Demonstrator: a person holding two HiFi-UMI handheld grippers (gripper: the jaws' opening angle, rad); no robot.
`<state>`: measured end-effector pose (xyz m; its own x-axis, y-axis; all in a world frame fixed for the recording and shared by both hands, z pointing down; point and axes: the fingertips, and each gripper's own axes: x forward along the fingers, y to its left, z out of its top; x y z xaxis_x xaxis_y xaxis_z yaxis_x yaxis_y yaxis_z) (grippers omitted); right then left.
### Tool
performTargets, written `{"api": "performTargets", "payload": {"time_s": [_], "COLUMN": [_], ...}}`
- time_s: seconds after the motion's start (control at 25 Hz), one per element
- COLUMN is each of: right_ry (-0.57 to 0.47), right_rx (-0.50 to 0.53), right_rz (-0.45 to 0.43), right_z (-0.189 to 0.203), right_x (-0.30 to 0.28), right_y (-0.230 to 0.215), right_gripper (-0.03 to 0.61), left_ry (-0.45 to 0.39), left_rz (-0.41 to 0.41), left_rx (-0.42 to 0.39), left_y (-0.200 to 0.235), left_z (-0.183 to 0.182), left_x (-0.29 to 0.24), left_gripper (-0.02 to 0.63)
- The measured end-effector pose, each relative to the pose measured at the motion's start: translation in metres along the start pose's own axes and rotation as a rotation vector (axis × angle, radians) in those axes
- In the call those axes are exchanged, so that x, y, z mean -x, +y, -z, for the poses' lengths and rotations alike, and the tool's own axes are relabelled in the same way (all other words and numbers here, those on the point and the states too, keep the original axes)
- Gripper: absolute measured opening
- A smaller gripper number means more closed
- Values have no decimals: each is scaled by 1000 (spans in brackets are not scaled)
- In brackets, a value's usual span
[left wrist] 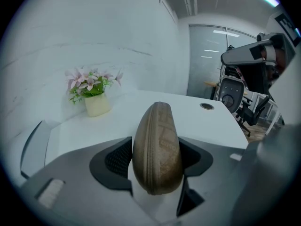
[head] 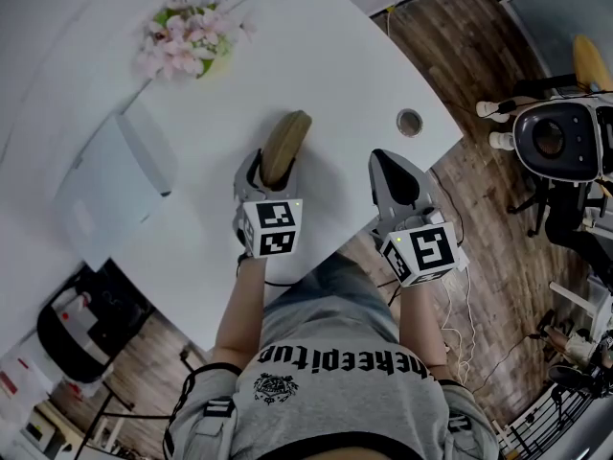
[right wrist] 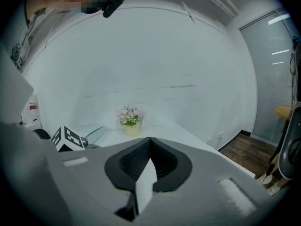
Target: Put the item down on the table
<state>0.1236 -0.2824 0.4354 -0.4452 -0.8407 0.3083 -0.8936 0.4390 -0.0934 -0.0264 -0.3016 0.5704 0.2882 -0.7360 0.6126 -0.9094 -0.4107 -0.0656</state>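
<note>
A brown oval zip case [head: 284, 145] [left wrist: 157, 147] stands on edge between the jaws of my left gripper [head: 272, 175] [left wrist: 156, 160], which is shut on it above the white table [head: 326, 75]. The case's zipper seam faces the left gripper view's camera. My right gripper [head: 395, 182] [right wrist: 149, 166] hovers at the table's near edge to the right, jaws shut with nothing between them.
A small pot of pink flowers [head: 185, 41] [left wrist: 92, 94] [right wrist: 129, 120] stands at the far side. A closed grey laptop [head: 120, 175] lies at the left. A round cable hole [head: 409, 122] is near the right edge. Office chairs [head: 560, 142] stand on the wooden floor.
</note>
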Motion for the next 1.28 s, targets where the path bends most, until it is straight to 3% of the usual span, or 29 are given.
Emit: {"api": "performTargets", "payload": {"time_s": [0.36, 1.04, 1.28], "right_ry": [-29, -88, -104], "right_rx": [10, 45, 64], "right_rz": [-19, -85, -109], "right_z": [-9, -23, -27], "right_x": [7, 29, 38], "right_y": [7, 35, 46], "right_gripper": [1, 1, 2], "left_ry": [-75, -255, -310], "left_rz": [43, -81, -80], "left_rx": [4, 118, 162], "left_y": [-6, 16, 15], "left_z": [-17, -46, -54], "left_x": [19, 96, 125], "left_gripper": [321, 19, 15]}}
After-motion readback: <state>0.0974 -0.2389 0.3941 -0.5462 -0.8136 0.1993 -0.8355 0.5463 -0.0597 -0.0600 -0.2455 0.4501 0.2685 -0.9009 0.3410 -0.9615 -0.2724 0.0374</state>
